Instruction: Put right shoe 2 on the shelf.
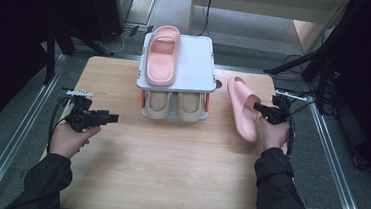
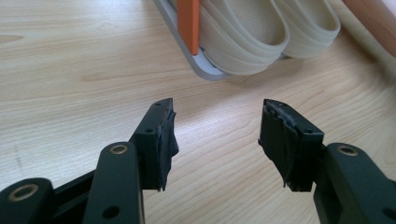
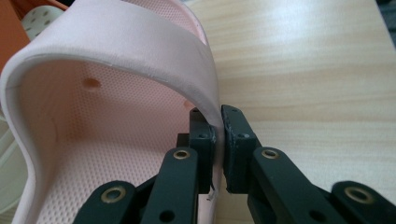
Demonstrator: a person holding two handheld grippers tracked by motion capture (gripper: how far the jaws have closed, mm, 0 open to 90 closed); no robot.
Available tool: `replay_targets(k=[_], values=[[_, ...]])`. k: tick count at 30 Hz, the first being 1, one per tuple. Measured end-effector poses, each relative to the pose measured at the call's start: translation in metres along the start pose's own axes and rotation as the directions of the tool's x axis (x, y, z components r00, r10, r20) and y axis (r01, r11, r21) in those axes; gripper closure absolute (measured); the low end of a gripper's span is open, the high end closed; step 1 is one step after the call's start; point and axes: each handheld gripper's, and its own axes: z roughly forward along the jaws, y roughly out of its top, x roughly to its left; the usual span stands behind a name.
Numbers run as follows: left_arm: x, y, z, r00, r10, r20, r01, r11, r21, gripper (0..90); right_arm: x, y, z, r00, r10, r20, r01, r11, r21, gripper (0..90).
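On the table: a light wooden tabletop (image 1: pixel 169 158) carries a small two-tier shoe rack with a grey top shelf (image 1: pixel 196 65) and orange posts, standing at the far middle.
Top shelf: one pink foam slide sandal (image 1: pixel 163 55) lies on the left half of the grey shelf, sole down, reaching past the far edge.
Lower tier: a pair of beige foam slide sandals (image 1: pixel 174 105) sits side by side under the shelf; in the left gripper view their rounded ends (image 2: pixel 261 32) rest on the grey base beside an orange post (image 2: pixel 189 21).
Second pink sandal: a matching pink foam slide sandal (image 1: pixel 242 106) is at the right of the rack, tipped up on its side near the table's right edge (whether its lower edge touches the wood cannot be told).
Right gripper: the black two-jaw right gripper (image 1: pixel 261 109) is clenched on this sandal; the right gripper view shows the jaws (image 3: pixel 218 140) pinching the edge of the pink strap (image 3: pixel 140 42), one jaw inside, one outside.
Left gripper: the black two-jaw left gripper (image 1: pixel 112 118) is held over the table's left part, well apart from the rack, jaws spread wide with nothing between them (image 2: pixel 215 135).
Hands: the person's left hand (image 1: pixel 69 138) and right hand (image 1: pixel 273 134), in dark sleeves, grasp the gripper handles.
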Motion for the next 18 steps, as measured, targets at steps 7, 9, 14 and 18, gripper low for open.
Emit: replay_targets(k=[7, 9, 14, 18], values=[[-0.002, 0.0, 0.002, 0.9999, 0.014, 0.0, -0.014, 0.9998, 0.011, 45.3, 0.016, 0.017, -0.006, 0.9988, -0.041, 0.025, 0.041, 0.999, 0.019, 84.9], [-0.003, 0.0, 0.002, 0.9999, 0.014, 0.0, -0.014, 0.9999, 0.01, 45.3, 0.02, 0.023, -0.008, 0.9987, -0.042, 0.03, 0.041, 0.999, 0.028, 84.9], [-0.006, 0.0, 0.004, 0.9998, 0.019, 0.006, -0.019, 0.9997, 0.015, 45.4, 0.031, 0.041, -0.017, 0.9981, -0.051, 0.034, 0.05, 0.998, 0.023, 84.5], [-0.007, 0.0, 0.004, 0.9996, 0.027, 0.012, -0.027, 0.9995, 0.016, 45.4, 0.04, 0.059, -0.027, 0.9964, -0.078, 0.032, 0.078, 0.997, 0.016, 84.3]])
